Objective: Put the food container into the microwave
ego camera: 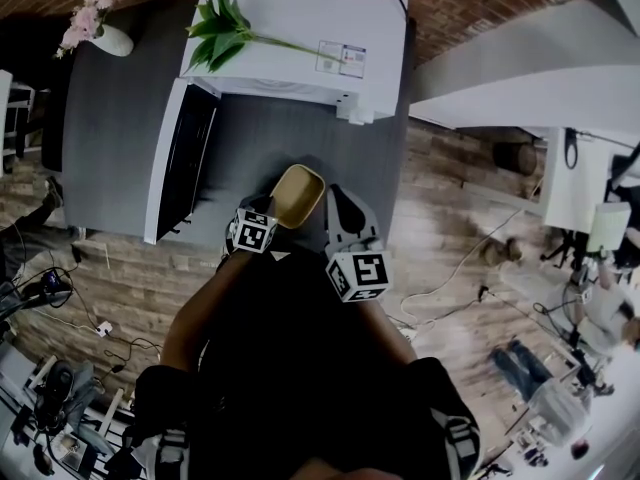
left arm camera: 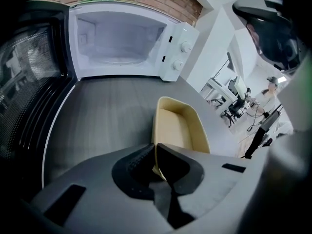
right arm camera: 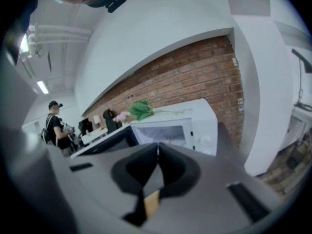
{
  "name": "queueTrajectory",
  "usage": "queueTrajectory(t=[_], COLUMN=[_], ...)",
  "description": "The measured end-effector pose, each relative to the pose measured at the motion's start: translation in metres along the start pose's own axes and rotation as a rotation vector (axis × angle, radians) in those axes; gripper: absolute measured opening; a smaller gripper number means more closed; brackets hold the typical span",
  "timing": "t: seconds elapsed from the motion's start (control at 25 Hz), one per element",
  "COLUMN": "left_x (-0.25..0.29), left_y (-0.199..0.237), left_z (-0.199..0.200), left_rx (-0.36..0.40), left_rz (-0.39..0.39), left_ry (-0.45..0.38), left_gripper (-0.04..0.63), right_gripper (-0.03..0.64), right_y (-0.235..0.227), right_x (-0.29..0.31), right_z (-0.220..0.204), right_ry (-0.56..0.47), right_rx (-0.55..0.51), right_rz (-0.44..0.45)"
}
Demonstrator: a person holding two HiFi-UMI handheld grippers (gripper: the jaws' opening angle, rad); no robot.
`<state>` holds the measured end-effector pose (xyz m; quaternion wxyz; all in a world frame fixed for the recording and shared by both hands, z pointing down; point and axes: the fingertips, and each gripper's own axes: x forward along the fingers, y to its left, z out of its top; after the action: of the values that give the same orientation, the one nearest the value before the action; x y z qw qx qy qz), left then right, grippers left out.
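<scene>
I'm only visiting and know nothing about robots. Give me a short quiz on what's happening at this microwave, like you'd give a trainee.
1. True or false: the microwave has its door standing open.
2. What is the left gripper clamped on? A: the food container, at its near rim. B: a cup. C: nothing.
3. Which gripper holds nothing?
Key: 1 true. 2 A. 3 the right gripper, its jaws shut together.

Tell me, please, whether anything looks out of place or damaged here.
Only the leafy stem lying loose on top of the microwave looks odd. The food container, pinched at its rim by the left gripper, appears undamaged.
</scene>
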<state>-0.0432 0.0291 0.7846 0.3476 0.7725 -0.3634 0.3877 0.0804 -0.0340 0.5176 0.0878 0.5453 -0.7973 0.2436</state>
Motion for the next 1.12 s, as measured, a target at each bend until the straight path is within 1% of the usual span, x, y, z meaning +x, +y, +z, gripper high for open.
queueTrajectory(t=[0.4,0.76,1.12], left_x=[-0.009,-0.015,-0.023], left_y=[0.01,0.028,0.045], left_z=[0.013,0.028,0.049], left_rx=[-0.043,-0.09,-0.137], left_rz=[-0.006,0.019,0.046], left_ry=[-0.051,-0.095,-0.14], left_gripper=[0.046,0.046,0.046], right_gripper=[0.034,0.032,0.033], right_y=[0.009,0.013,0.018], right_x=[0.005,0.009,0.019], right_z=[0.002,0.009,0.014], right_ry=[-0.002,-0.02,-0.027], right_rx=[-0.016,-0.037,-0.053], right_rz=[0.0,-0.005,0.014])
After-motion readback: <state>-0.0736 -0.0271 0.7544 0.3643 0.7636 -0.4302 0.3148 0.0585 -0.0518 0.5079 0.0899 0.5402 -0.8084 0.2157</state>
